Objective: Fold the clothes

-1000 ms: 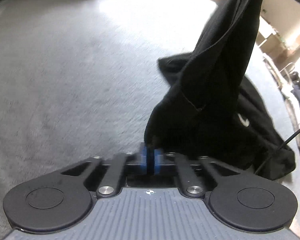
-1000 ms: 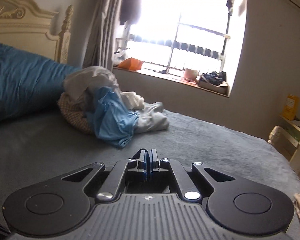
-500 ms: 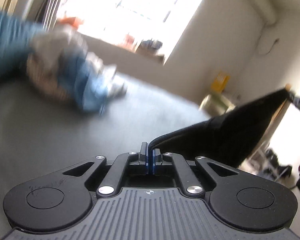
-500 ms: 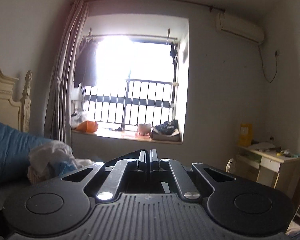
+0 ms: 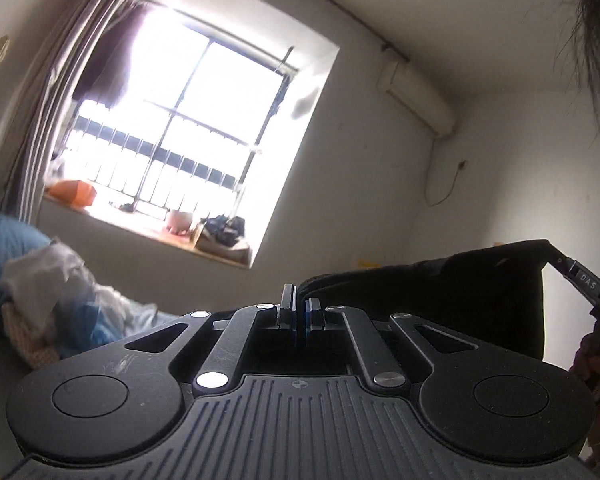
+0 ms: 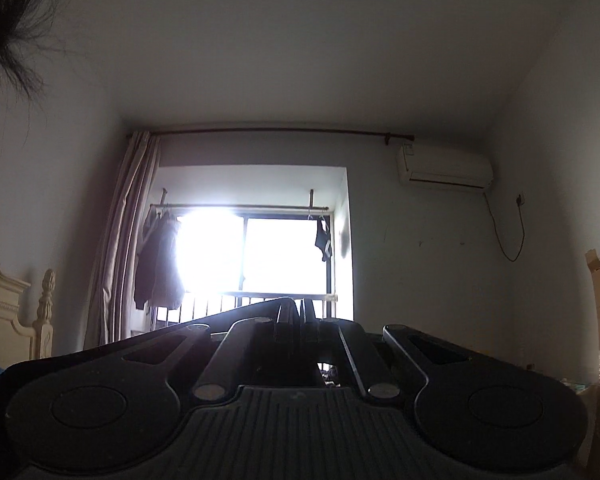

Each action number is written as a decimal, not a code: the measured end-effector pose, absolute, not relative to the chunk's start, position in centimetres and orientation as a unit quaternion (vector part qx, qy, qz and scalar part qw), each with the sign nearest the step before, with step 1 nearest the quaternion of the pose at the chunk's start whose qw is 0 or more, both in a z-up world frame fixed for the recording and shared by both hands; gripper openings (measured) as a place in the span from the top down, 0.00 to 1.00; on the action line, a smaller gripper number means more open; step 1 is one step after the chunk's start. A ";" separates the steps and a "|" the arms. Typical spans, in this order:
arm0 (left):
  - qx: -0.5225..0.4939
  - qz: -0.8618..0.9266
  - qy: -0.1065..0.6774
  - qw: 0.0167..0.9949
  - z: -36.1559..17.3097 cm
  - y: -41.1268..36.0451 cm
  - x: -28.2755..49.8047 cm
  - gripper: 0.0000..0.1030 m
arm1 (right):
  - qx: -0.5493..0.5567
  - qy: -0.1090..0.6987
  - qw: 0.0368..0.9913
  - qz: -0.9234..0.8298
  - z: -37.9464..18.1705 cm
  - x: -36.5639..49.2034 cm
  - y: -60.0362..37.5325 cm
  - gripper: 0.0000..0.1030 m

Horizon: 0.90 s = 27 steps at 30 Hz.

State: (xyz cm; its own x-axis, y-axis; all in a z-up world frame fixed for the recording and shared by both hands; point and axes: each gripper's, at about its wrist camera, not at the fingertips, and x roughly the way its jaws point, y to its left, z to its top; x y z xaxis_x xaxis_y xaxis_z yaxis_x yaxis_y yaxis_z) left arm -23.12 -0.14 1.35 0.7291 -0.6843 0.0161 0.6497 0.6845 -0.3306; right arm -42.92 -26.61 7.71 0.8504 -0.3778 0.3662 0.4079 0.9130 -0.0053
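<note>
A black garment (image 5: pixel 460 300) hangs stretched in the air between my two grippers. In the left wrist view my left gripper (image 5: pixel 300 308) is shut on one end of its upper edge. The cloth runs right to my right gripper (image 5: pixel 558 258), held by a hand (image 5: pixel 596 360) at the frame's edge. In the dim right wrist view my right gripper (image 6: pixel 299 312) is shut, and the black garment (image 6: pixel 4 384) slopes away down to the left from its tips. The garment's lower part is hidden behind the gripper bodies.
A pile of white, blue and knitted clothes (image 5: pixel 48 300) lies on the bed at the left, near a blue pillow (image 5: pixel 4 248). Ahead are a bright barred window (image 5: pixel 180 140), a cream headboard (image 6: pixel 4 308) and an air conditioner (image 6: pixel 444 168). The person's hair (image 5: pixel 596 40) hangs close by.
Both grippers have risen and tilted up from the bed toward the window and ceiling. The black garment has come up off the bed and now spans between them.
</note>
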 end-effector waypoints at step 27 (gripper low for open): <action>-0.087 -0.347 0.068 0.931 -2.7 -5.9 -16.6 0.99 | 0.043 -0.148 0.972 -0.176 7.3 -38.6 -33.3 0.98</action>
State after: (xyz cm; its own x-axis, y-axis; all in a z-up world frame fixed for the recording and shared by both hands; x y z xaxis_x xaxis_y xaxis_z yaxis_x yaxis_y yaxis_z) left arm -16.58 -5.92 -2.69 0.7496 -0.6587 -0.0654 0.6352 0.7436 -0.2088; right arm -38.57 -33.34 7.33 0.8937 -0.3557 0.2733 0.3300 0.9340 0.1368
